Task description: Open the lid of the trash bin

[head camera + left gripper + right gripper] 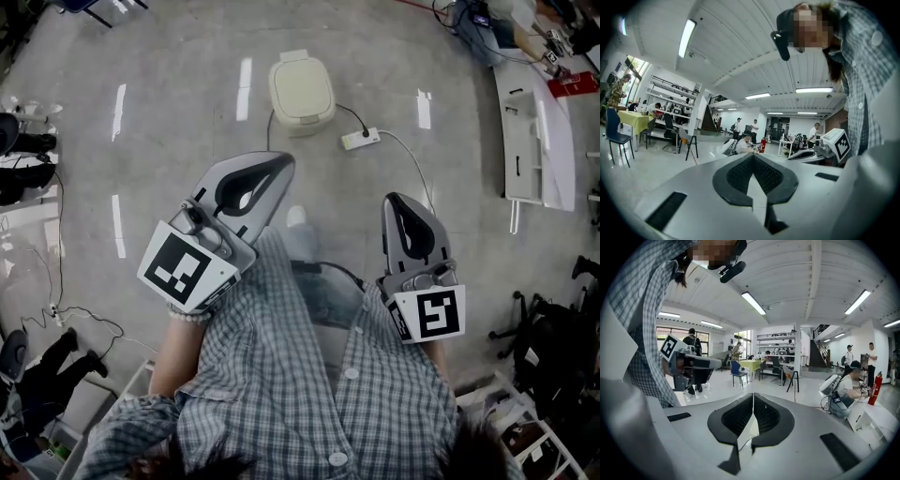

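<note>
Currently: bin (302,92), cream, lid (300,80) down, stands on the floor at far centre, well apart from both grippers. Left gripper (274,172), near left: jaws together at the tips, nothing between them. Right gripper (401,206), near right: jaws likewise shut tip to tip, empty. Power strip (360,139) lies just right of the bin, its cable (351,113) running to the bin's right side. Hazards, as judged: closed jaws may skate over the smooth lid instead of catching its edge, so they need to part or hook under the lip; the bin looks light and unanchored, so a pry from the front may slide or tip it; a reach from the right may snag the cable or nudge the strip. Neither gripper view shows the bin, as both aim out across the room, so the approach would depend on the head view.
</note>
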Demonstrator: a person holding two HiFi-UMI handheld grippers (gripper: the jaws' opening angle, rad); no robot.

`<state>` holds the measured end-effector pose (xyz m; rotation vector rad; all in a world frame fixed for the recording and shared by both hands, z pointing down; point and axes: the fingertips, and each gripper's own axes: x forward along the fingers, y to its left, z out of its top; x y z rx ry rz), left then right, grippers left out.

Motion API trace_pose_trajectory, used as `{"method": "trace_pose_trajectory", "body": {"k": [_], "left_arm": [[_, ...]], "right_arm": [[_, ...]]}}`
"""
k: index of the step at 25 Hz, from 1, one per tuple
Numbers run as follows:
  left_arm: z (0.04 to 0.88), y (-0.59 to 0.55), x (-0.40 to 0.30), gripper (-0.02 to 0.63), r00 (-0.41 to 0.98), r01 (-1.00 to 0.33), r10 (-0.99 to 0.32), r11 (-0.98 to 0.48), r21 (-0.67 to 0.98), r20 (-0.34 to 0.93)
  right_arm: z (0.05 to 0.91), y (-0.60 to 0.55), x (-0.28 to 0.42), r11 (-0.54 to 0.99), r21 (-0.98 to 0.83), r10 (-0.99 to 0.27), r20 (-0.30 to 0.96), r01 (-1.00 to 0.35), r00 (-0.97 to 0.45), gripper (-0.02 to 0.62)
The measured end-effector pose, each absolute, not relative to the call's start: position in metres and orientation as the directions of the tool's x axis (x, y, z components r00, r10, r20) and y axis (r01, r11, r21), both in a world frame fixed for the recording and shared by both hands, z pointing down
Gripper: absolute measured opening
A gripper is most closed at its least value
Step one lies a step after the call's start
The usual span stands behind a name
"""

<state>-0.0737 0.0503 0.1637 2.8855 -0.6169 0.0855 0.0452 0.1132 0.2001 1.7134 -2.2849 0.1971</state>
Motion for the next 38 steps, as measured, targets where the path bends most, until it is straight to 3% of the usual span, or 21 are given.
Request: {"method": "trace_pose_trajectory", "body": {"k": [6,11,25,38], "left_arm": [[0.161,0.033,-0.077,-0.002,0.905,-0.424,-0.419,-0.890,0.169,0.064],[0.174,0.026,-0.085,-0.002,0.885,-0.463,-0.443,-0.869,0.173,0.141],[0.196,0.001,-0.072,-0.002,0.799,-0.600,-0.570,-0.775,0.198,0.192],[0.256,-0.026,-0.033,-0.002,0.782,-0.605,-0.540,-0.777,0.172,0.312]], "right_arm": [[0.207,0.090,0.050,0.284,0.038,-0.913,0.315,-0.958,-0.258,0.022],[0.209,0.078,0.045,0.321,0.041,-0.899,0.329,-0.946,-0.291,0.022],[0.224,0.041,0.068,0.490,0.017,-0.811,0.377,-0.872,-0.448,0.023],[0.293,0.002,0.108,0.564,0.010,-0.734,0.464,-0.826,-0.496,0.023]]}}
